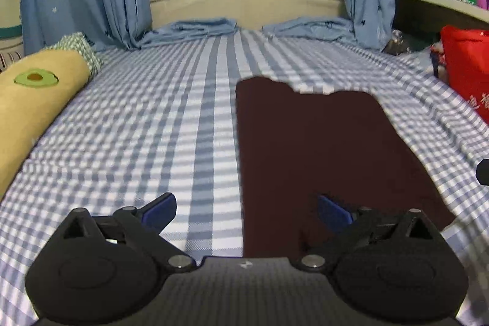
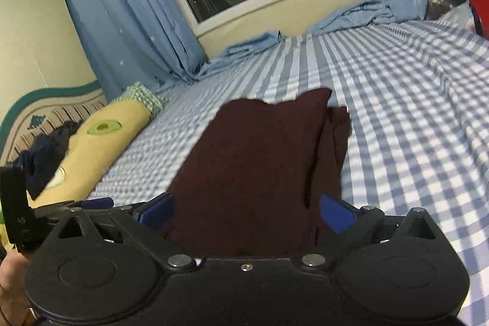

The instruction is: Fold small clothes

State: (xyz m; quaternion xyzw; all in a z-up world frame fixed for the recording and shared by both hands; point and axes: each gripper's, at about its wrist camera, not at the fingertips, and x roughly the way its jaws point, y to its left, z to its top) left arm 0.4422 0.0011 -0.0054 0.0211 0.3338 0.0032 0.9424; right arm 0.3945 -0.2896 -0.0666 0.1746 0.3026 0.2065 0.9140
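On the blue-and-white checked bedsheet (image 1: 152, 127) lies our dark maroon folded cloth garment (image 1: 321, 148), flat in the left wrist view, while the right wrist view shows a doubled layer along its right edge with a loose flap peeking out. Our left gripper (image 1: 246, 211) hangs with its blue-padded jaws spread wide, one pad over the sheet and one over the garment's near edge, pinching nothing. Our right gripper (image 2: 246, 213) also stands spread, the maroon fabric lying between its pads without being pressed. We judge the main risk to be that uneven right edge: if we grab only the top layer, the fold may slide apart and the flap drag out. A careless low pass could also snag the sheet along with the cloth and wrinkle both. The yellow avocado-print bolster pillow (image 1: 36, 100) lies well apart, so it is no obstacle.
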